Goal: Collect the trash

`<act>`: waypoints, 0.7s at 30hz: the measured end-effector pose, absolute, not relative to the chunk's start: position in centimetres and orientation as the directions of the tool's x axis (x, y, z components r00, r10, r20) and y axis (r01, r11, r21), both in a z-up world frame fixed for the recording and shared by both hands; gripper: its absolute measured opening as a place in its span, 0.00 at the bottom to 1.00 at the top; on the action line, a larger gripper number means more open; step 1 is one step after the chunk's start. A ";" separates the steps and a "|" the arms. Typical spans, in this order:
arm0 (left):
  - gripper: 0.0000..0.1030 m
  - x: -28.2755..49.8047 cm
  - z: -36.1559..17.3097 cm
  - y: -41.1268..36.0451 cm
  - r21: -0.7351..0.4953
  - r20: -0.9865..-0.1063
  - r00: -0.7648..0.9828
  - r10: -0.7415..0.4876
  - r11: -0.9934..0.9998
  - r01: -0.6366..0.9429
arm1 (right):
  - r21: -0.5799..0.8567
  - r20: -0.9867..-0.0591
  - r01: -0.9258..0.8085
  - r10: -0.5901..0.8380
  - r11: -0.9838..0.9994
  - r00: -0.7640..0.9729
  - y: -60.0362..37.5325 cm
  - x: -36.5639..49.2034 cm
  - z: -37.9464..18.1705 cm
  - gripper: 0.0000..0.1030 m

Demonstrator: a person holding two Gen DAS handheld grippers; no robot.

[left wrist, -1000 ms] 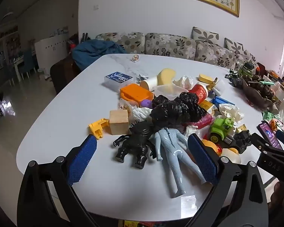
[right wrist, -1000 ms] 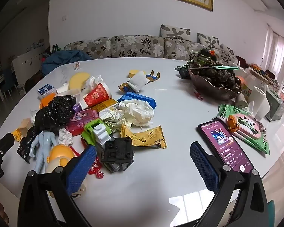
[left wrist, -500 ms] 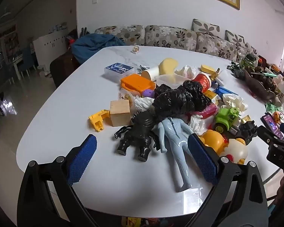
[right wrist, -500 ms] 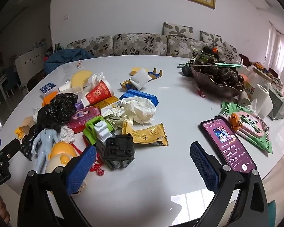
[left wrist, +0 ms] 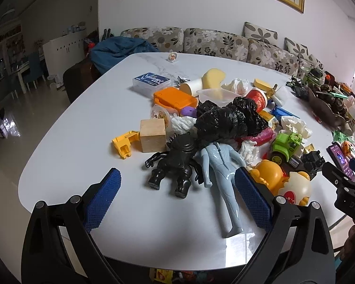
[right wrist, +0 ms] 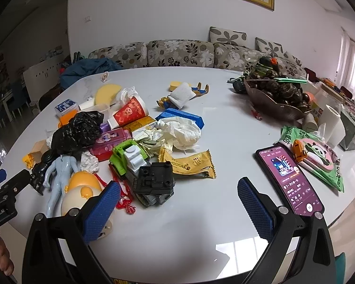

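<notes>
Above the right gripper (right wrist: 178, 207), mid-frame, lies the yellow wrapper (right wrist: 191, 164); both it and the left gripper (left wrist: 176, 200) gape apart, empty.

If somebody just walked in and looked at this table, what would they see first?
Probably the big crumpled black plastic bag heaped in the middle of the pile on the white table, with two toy figures lying in front of it, a black one and a pale blue one. Off to the right, a phone with its screen glowing lies near the table's edge.
</notes>
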State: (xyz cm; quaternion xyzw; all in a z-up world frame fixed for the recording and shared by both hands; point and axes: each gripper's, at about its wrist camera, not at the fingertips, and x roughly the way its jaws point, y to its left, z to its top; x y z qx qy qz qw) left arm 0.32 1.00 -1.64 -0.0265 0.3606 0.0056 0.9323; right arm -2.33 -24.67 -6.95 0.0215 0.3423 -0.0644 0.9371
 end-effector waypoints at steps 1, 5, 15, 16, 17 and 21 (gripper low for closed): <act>0.92 0.3 -1.7 0.9 -0.042 -0.674 0.739 -0.007 0.999 -0.029 | -0.004 -0.644 0.136 -0.107 0.991 0.757 -24.6 -2.4 -7.0 0.95; 0.92 0.3 -1.8 0.9 -0.043 -0.674 0.739 -0.009 0.999 -0.027 | 0.004 -0.646 0.131 -0.098 0.991 0.757 -24.6 -2.4 -6.9 0.95; 0.92 0.4 -2.0 0.4 -0.043 -0.676 0.736 -0.005 0.999 -0.033 | 0.011 -0.649 0.110 -0.076 0.994 0.757 -24.2 -2.6 -6.9 0.95; 0.92 0.4 -2.0 0.4 -0.044 -0.676 0.737 -0.006 0.999 -0.032 | 0.010 -0.649 0.108 -0.076 0.994 0.757 -24.2 -2.6 -6.9 0.95; 0.92 0.3 -1.8 0.2 -0.042 -0.676 0.737 -0.006 0.999 -0.030 | 0.010 -0.648 0.108 -0.076 0.994 0.758 -24.1 -2.6 -6.9 0.95; 0.92 0.4 -2.0 0.9 -0.051 -0.675 0.738 -0.012 0.998 -0.030 | 0.013 -0.646 0.112 -0.078 0.994 0.760 -24.1 -2.7 -6.8 0.95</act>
